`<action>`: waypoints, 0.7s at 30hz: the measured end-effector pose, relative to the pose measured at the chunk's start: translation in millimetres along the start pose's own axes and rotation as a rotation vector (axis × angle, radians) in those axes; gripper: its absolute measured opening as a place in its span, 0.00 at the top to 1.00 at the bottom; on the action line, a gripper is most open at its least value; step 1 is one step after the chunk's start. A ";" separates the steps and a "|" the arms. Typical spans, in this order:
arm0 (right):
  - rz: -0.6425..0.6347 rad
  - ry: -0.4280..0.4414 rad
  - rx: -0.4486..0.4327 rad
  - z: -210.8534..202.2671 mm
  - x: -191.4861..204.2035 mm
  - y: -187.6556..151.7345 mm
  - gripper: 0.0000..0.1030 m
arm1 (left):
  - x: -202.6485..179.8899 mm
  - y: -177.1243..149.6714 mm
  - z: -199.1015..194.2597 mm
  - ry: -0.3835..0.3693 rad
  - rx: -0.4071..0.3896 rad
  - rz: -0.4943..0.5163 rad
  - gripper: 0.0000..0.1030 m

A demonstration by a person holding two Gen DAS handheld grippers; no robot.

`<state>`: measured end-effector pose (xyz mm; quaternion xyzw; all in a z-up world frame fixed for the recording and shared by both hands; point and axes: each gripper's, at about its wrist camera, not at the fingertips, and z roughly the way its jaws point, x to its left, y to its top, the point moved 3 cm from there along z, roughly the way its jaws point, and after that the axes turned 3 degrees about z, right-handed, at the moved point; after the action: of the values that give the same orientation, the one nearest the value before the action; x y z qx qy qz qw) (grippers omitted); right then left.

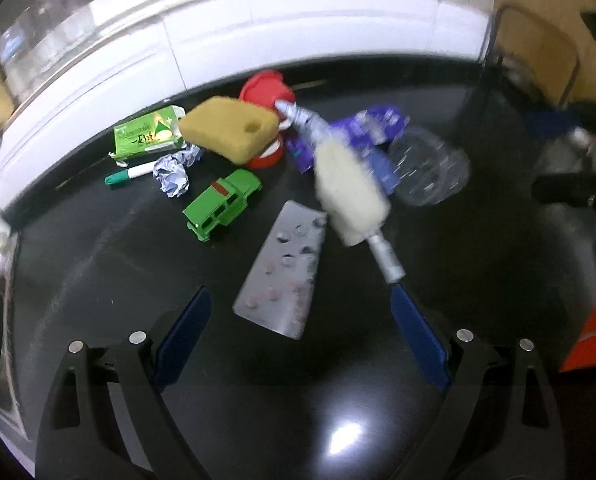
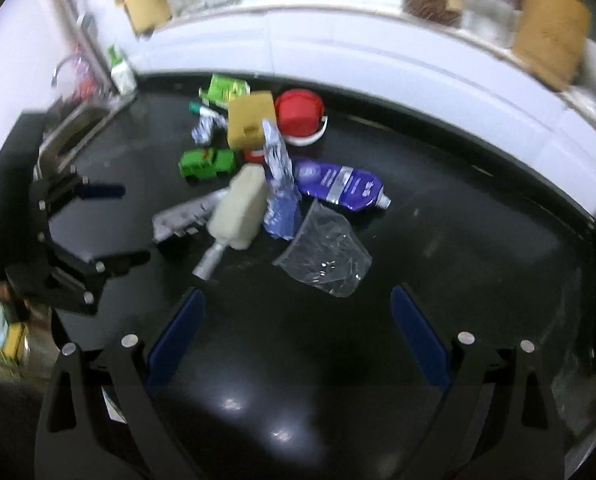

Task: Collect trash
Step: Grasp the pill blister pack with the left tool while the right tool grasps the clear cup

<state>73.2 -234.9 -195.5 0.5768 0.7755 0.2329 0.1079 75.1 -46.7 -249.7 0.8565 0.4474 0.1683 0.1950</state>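
Note:
A pile of clutter lies on a black countertop (image 1: 109, 264). My left gripper (image 1: 298, 320) is open and empty, with a silver pill blister pack (image 1: 283, 272) between its fingers. A crumpled foil ball (image 1: 171, 172), a squeezed purple tube (image 2: 338, 186), a silver-blue wrapper (image 2: 279, 184) and a crushed clear plastic cup (image 2: 326, 256) lie among the clutter. My right gripper (image 2: 298, 320) is open and empty, just short of the clear cup. The left gripper also shows at the left of the right wrist view (image 2: 109, 224).
A cream foam roller with metal handle (image 1: 350, 196), a green toy car (image 1: 221, 204), a tan sponge (image 1: 229, 128), a red lidded container (image 1: 265, 88), a green box (image 1: 149, 136) and a green marker (image 1: 131, 174) lie nearby. A sink (image 2: 73, 132) sits at the left.

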 end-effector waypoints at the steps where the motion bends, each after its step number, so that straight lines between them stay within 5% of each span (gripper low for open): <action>1: -0.016 0.007 0.013 10.8 -3.4 0.4 0.12 | 0.4 0.1 9.8 0.011 0.016 0.030 0.14; 10: -0.153 0.017 0.103 81.3 -19.4 10.6 0.14 | 14.8 6.7 64.0 -0.073 0.076 0.012 0.16; 16: -0.212 0.039 0.146 104.7 -19.4 13.2 0.29 | 20.1 11.7 77.3 -0.084 0.057 -0.003 0.19; 18: -0.217 0.064 0.147 106.0 -18.6 14.8 0.31 | 21.6 14.4 76.4 -0.083 0.047 0.000 0.27; 20: -0.201 0.093 0.153 105.8 -20.1 15.2 0.37 | 22.8 16.5 73.2 -0.084 0.038 0.007 0.55; 21: -0.193 0.101 0.154 105.4 -20.8 15.5 0.48 | 22.8 17.4 72.5 -0.086 0.042 0.007 0.56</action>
<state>138.7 -226.0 -281.6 0.4937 0.8473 0.1902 0.0459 133.2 -50.0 -301.6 0.8683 0.4390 0.1229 0.1954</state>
